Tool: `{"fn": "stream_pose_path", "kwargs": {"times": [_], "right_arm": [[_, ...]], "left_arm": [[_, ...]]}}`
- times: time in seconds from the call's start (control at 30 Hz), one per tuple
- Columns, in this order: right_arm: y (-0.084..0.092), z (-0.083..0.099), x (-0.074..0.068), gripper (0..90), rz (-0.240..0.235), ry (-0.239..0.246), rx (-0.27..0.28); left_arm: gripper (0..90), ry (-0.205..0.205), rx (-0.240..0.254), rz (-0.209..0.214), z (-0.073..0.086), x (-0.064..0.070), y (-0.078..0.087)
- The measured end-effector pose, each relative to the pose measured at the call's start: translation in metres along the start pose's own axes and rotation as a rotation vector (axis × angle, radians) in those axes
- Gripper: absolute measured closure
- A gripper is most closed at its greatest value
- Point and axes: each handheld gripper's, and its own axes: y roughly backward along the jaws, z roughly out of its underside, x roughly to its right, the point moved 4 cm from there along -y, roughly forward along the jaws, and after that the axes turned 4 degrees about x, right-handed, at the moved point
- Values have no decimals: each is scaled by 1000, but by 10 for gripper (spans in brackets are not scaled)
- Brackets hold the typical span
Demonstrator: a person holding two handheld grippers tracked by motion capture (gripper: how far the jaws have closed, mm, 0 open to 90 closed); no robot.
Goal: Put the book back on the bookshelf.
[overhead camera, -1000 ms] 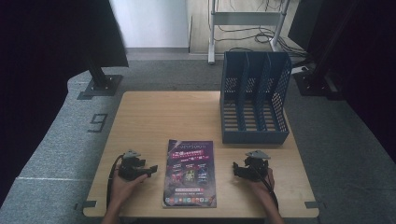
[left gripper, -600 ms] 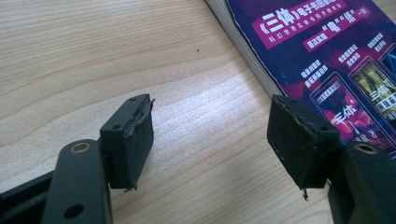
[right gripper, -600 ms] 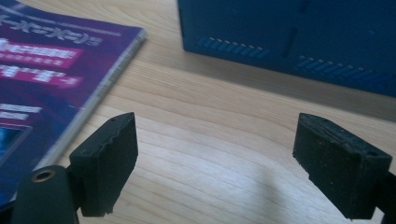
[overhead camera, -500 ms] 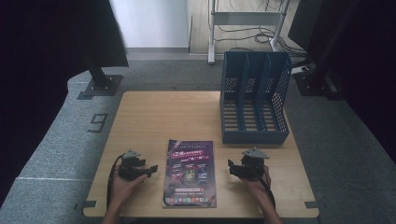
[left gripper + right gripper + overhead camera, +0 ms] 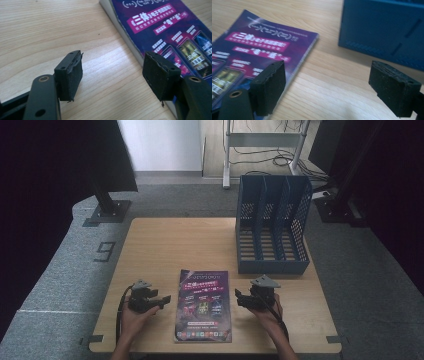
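Observation:
A purple magazine (image 5: 202,305) lies flat near the table's front edge, midway between the two hands. My left gripper (image 5: 163,300) rests on the wood just left of it, open and empty, pointing at its left edge. In the left gripper view the jaws (image 5: 113,72) stand wide apart, one pad (image 5: 160,75) over the magazine's (image 5: 172,32) edge. My right gripper (image 5: 239,298) sits just right of the magazine, also open and empty. The right gripper view has its jaws (image 5: 332,85) spread over bare wood, with the magazine (image 5: 262,47) at the left.
A blue three-slot file holder (image 5: 272,227) stands at the table's back right, its front wall (image 5: 384,27) close beyond my right gripper. Bare wood stretches across the table's (image 5: 165,250) back left. Dark stands rise from the floor on both sides.
My right gripper has slid a little left toward the magazine's right edge. The left gripper and the magazine have stayed put.

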Motion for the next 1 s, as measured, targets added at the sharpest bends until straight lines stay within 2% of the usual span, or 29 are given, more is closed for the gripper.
{"fn": "stream_pose_path", "kwargs": {"times": [0.17, 0.3, 0.67, 1.0], "right_arm": [[-5, -10, -15, 140, -39, 15, 9], [-14, -11, -26, 140, -59, 27, -4], [-33, 1, -47, 141, -107, 43, -58], [-42, 15, -56, 143, -128, 54, -107]], "left_arm": [[323, -9, 1, 0, -1, 5, -4], [324, -17, -1, 3, -2, 10, -7], [327, -46, -8, 13, -1, 20, -15], [326, -60, -11, 22, 0, 27, -19]]}}
